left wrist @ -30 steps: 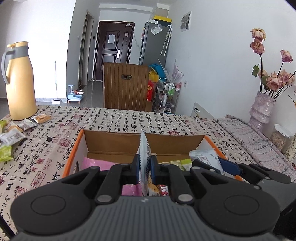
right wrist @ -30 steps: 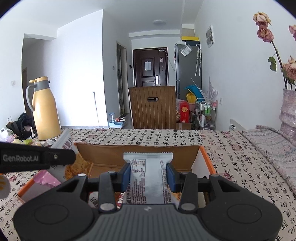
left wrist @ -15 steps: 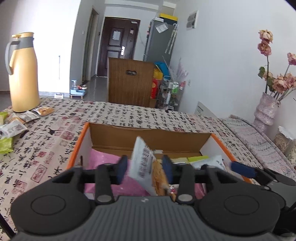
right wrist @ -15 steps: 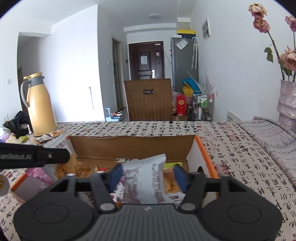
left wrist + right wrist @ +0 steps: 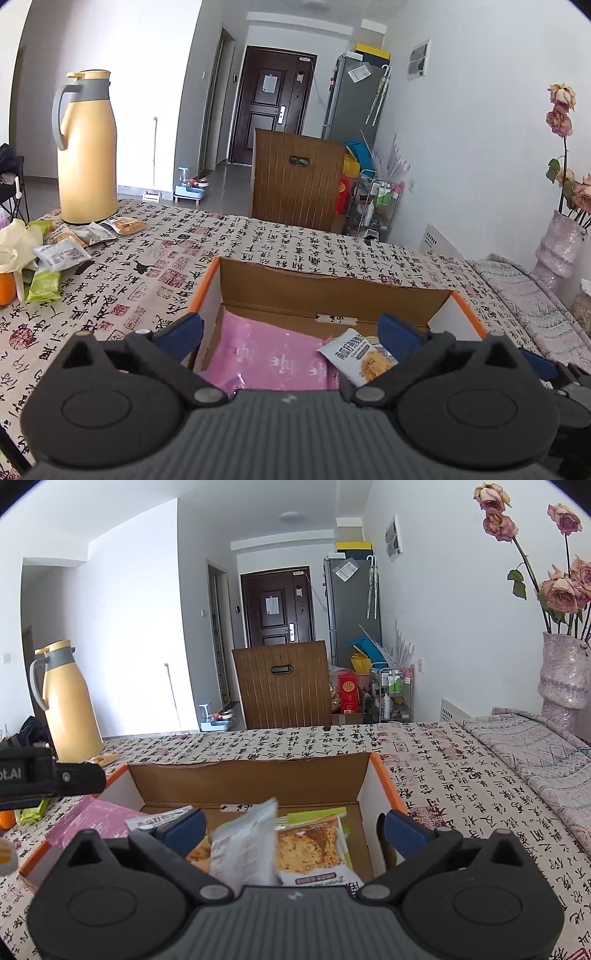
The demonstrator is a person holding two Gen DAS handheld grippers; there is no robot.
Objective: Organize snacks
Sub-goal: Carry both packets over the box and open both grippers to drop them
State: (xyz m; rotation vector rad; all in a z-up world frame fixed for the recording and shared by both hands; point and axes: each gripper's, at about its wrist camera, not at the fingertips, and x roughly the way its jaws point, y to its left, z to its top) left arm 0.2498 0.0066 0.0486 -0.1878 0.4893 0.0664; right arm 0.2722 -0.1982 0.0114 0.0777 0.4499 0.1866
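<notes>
An open cardboard box with orange edges [image 5: 332, 291] [image 5: 251, 779] sits on the table in front of both grippers. My left gripper [image 5: 291, 332] is open and empty above its near left part, over a pink bag [image 5: 269, 358] and a white snack packet [image 5: 358, 354]. My right gripper [image 5: 295, 825] is open above the box's near right part. A silver-white packet [image 5: 245, 845] falls blurred between its fingers, over an orange-printed packet [image 5: 310, 849]. The left gripper's body [image 5: 48, 779] shows at the left of the right wrist view.
A yellow thermos jug [image 5: 86, 147] stands at the table's far left, with several loose snack packets [image 5: 62, 251] beside it. A vase of dried roses [image 5: 561, 668] stands at the right. A wooden chair back [image 5: 295, 184] is beyond the table's far edge.
Both grippers opened. The left let go of its upright packet, which now lies in the box. The right let go of its silver-white packet, which is dropping into the box.
</notes>
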